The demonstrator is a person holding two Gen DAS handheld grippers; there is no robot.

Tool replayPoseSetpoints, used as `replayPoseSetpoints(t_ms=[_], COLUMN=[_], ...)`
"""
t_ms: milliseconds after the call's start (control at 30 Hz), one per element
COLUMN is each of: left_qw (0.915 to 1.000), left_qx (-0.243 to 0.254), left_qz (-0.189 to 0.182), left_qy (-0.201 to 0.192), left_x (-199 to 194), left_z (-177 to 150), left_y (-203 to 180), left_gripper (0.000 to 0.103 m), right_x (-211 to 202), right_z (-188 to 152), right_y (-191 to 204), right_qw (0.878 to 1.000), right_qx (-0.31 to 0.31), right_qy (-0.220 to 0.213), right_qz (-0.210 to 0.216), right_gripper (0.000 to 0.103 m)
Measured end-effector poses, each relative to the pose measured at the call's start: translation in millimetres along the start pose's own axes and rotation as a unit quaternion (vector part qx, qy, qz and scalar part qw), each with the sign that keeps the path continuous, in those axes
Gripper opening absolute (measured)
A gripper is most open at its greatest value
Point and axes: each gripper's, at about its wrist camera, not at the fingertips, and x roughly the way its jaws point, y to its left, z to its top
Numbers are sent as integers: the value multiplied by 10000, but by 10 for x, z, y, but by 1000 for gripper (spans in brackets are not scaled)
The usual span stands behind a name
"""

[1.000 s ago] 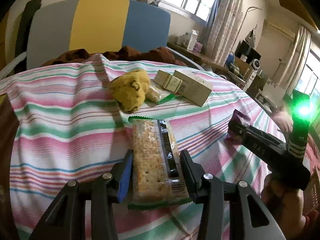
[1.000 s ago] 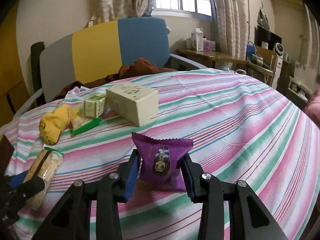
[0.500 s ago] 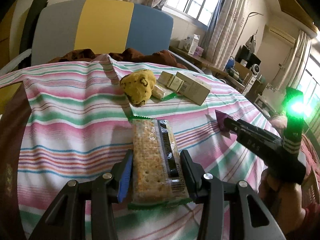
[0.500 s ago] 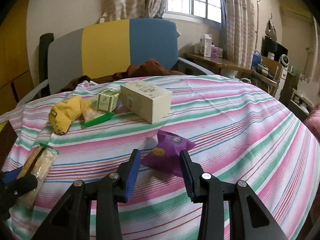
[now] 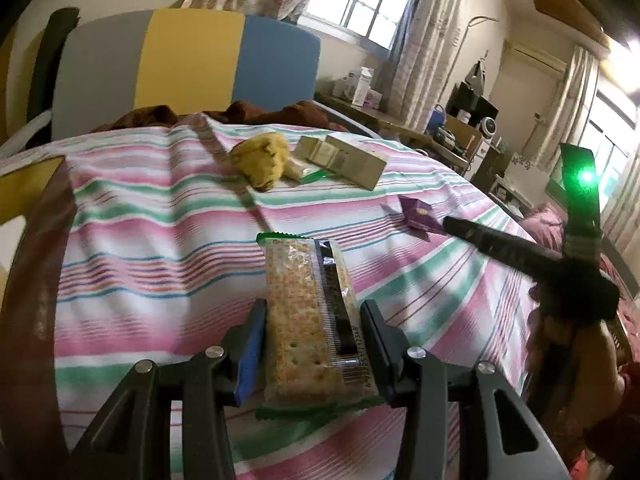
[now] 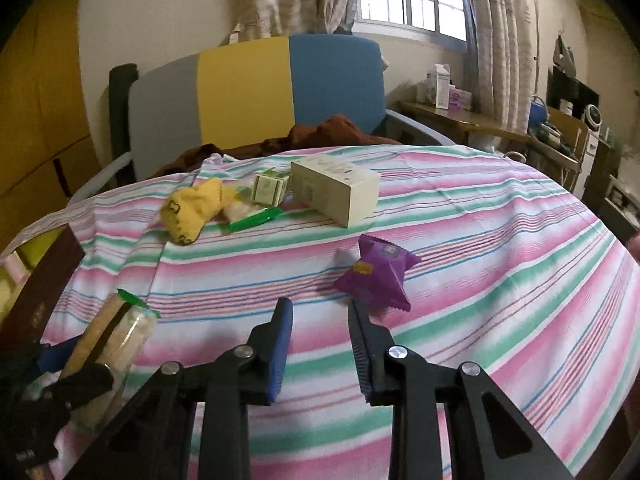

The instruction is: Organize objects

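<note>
— What is the left gripper holding?
— A cracker pack, pinched lengthwise between its jaws above the striped bed.
— And farther back?
— A yellow sock, a small box and a large box grouped near the bed's far edge.
— On the right?
— The right gripper, its tip beside a purple packet lying on the bed.

Cracker pack — barcode digits along edge, too blurred to read; nothing else legible.
</note>
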Motion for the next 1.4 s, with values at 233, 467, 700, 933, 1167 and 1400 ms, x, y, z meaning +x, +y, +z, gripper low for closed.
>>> replayPoseSetpoints(t_ms=[233,467,700,933,1167,1400], left_qw=[9994,9995,9991,9990,9994,9984], left_qx=[-332,-266,-334,-319,-169,-195], left_qz=[-125,-140,-224,-292,-280,-456], left_qy=[0,-41,-103,-137,-120,-284], left_x=[46,59,46,22,-61,-430], left_z=[-29,-54,-72,-74,-70,-164], left_y=[147,130,161,156,83,82], left_gripper=[46,46,46,46,47,47], right_x=[311,756,900,647,153,-207], right_z=[247,398,343,257,67,-56], right_y=[-399,-445,-345,-224,132,422], right_qw=[9979,9973,9968,9990,9980,9957], right_qx=[506,333,156,65,124,217], right_qy=[255,596,756,445,323,216], right_qz=[-301,-264,-194,-61,537,875], right_gripper=[78,74,41,39,39,39])
